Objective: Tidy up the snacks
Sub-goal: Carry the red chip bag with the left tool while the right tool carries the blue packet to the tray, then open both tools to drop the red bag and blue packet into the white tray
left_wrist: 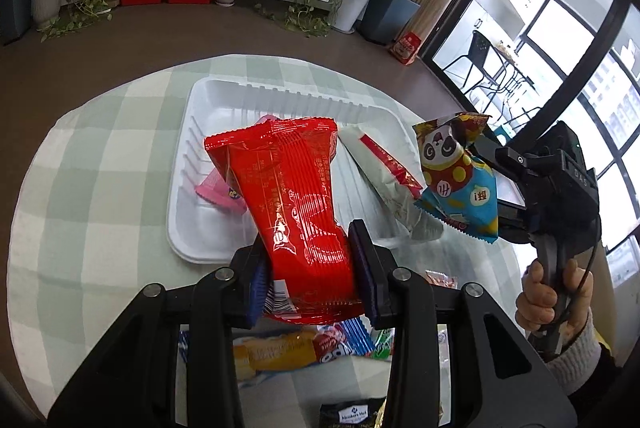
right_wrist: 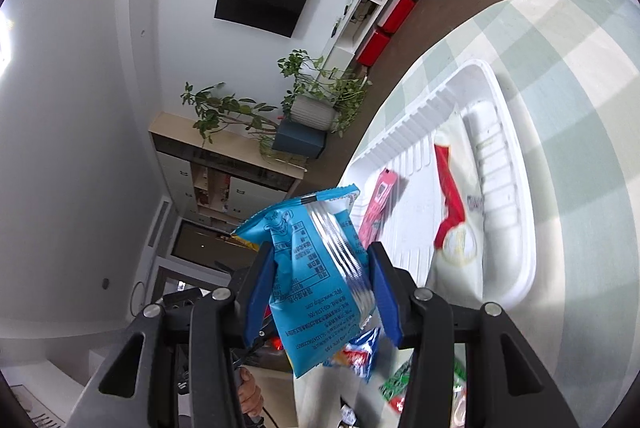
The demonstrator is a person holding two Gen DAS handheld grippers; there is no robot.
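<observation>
My left gripper [left_wrist: 310, 264] is shut on a red snack packet [left_wrist: 292, 180], held above the near edge of the white tray [left_wrist: 192, 164]. My right gripper [right_wrist: 322, 292] is shut on a blue panda-print snack bag [right_wrist: 316, 268]; the same blue bag [left_wrist: 460, 180] hangs at the tray's right side in the left wrist view. In the tray lie a pink packet [left_wrist: 218, 190] and a white packet with a red stripe [left_wrist: 384, 172]. The pink packet [right_wrist: 380, 204] and white packet [right_wrist: 456, 228] also show in the right wrist view, inside the tray [right_wrist: 516, 188].
Several loose snacks [left_wrist: 280, 348] lie on the checked green tablecloth [left_wrist: 88, 188] below my left gripper. More snacks [right_wrist: 400, 380] sit near the right gripper. A hand [left_wrist: 552, 300] holds the right gripper's handle. Plants, a TV cabinet and glass doors stand beyond the round table.
</observation>
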